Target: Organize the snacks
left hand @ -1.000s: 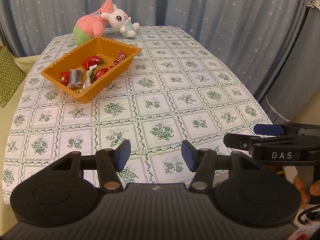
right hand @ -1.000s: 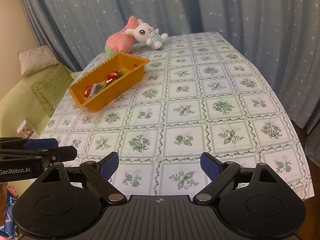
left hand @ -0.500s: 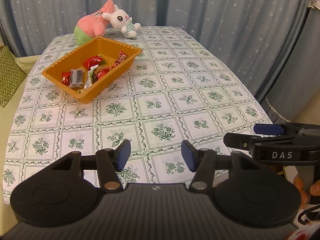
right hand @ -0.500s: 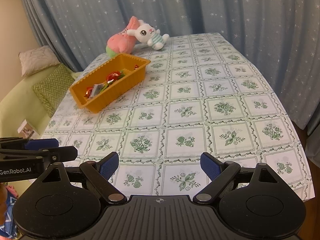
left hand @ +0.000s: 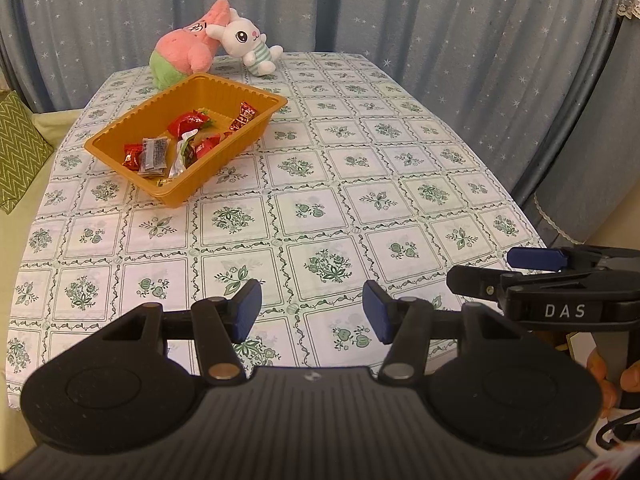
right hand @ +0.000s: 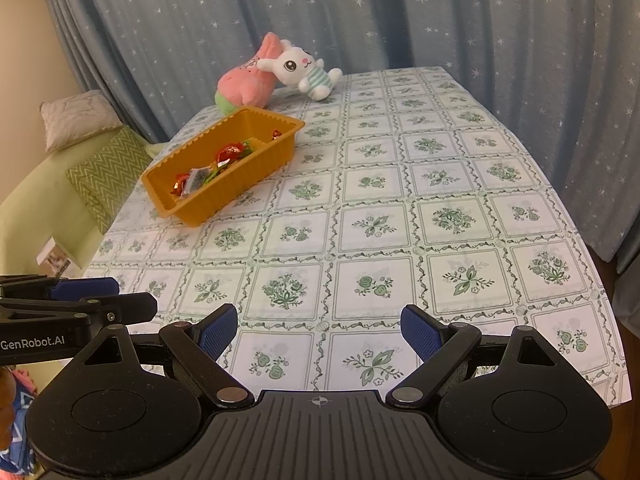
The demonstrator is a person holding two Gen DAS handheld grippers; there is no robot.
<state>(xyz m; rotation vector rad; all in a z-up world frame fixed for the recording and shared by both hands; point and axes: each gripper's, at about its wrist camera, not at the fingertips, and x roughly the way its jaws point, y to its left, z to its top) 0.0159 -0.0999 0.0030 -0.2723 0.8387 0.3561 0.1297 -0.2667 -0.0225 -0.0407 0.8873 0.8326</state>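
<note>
My left gripper (left hand: 312, 312) is hovering over the near edge of the worktop (left hand: 400, 200) with its blue fingers (left hand: 246, 310) standing apart and nothing between them; my right gripper (right hand: 320, 330) is doing the same, its fingers (right hand: 218, 330) spread wider and also empty; each one is showing only partly in the other's view, cut off at the frame edge, with a bit of my hand (left hand: 600, 376) peeking out behind the right one. Further out, on the far left of the patterned cloth, the orange tray (left hand: 132, 138) is sitting askew; the snacks (left hand: 188, 124) are lying inside it, red wrappers and a greyish packet, their print too small to read; from the right wrist view the tray's near wall is hiding most of them. Beyond the tray a pink plush (left hand: 184, 50) and a white bunny plush (left hand: 246, 42) are leaning together at the far edge, the tray covering the pink one's base; starry blue curtains (left hand: 440, 20) are closing off everything behind.
</note>
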